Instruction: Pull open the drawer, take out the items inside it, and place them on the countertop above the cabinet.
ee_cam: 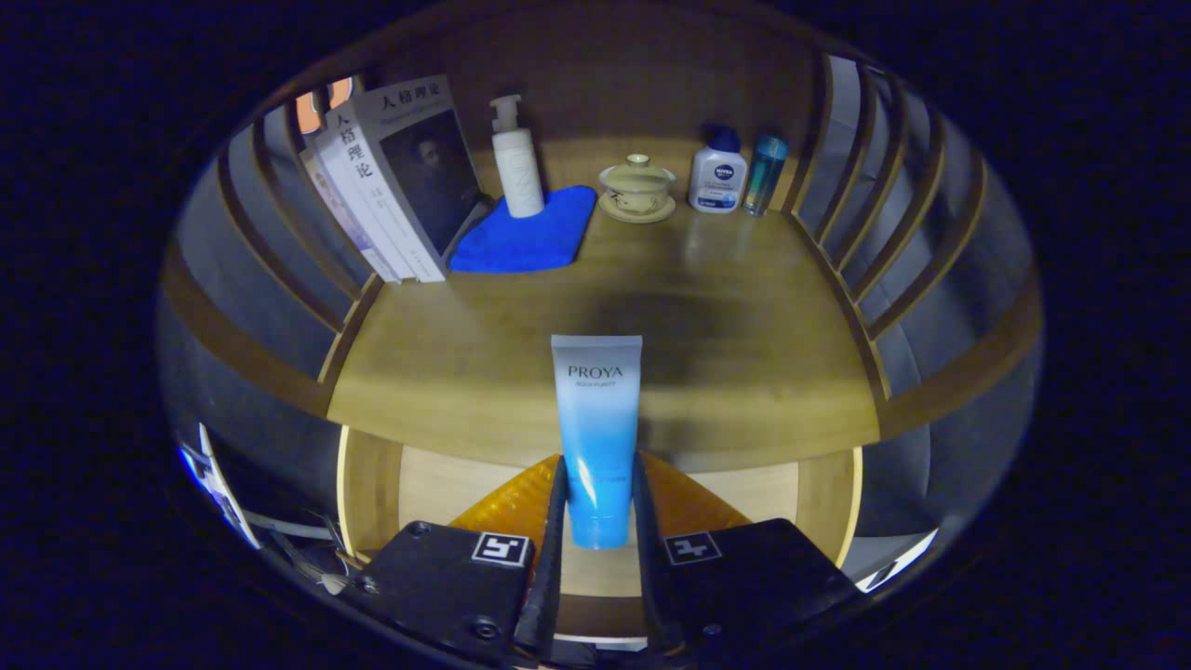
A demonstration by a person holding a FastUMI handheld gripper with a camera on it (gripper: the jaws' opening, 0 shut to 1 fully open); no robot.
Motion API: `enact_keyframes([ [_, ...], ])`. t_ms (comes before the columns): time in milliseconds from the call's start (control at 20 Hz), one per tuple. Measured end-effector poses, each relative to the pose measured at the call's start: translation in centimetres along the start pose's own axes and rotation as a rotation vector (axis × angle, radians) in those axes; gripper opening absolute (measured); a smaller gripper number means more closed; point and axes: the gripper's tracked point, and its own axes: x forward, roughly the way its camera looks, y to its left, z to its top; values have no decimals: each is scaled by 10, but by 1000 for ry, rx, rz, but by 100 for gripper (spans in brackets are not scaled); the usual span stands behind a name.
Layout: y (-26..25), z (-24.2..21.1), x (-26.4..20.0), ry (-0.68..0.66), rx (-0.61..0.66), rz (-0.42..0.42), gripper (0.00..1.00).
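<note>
A: What does the gripper [597,507] hold?

B: Its two fingers are clamped on a blue-and-white tube [596,433], one finger pressing each side of the lower, bluer half. The tube stands upright between them, cap end down, its flat white end uppermost.

A: Where is the tube relative to the furniture?

B: It hangs above the open drawer [437,484], whose pale wooden floor shows beneath the fingers. Its upper part stands in front of the near edge of the wooden countertop [744,316]. Whether it touches that edge cannot be told.

A: Anything else in the drawer?

B: An orange, ribbed item [507,502] lies behind the fingers and shows on both sides of the tube.

A: And on the countertop?

B: Well beyond the tube, along the back: leaning books [391,177], a white pump bottle [516,163] standing on a blue cloth [530,233], a lidded cup on a saucer [637,186], a small white bottle with a blue cap [717,172], and just beside it a slim teal bottle [766,172]. Slatted wooden rails [865,214] flank both sides.
</note>
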Motion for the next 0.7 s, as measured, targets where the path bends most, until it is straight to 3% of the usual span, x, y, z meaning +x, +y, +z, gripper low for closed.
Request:
enact_keyframes([
  [700,-2,27,54,63,68,-34,39],
])
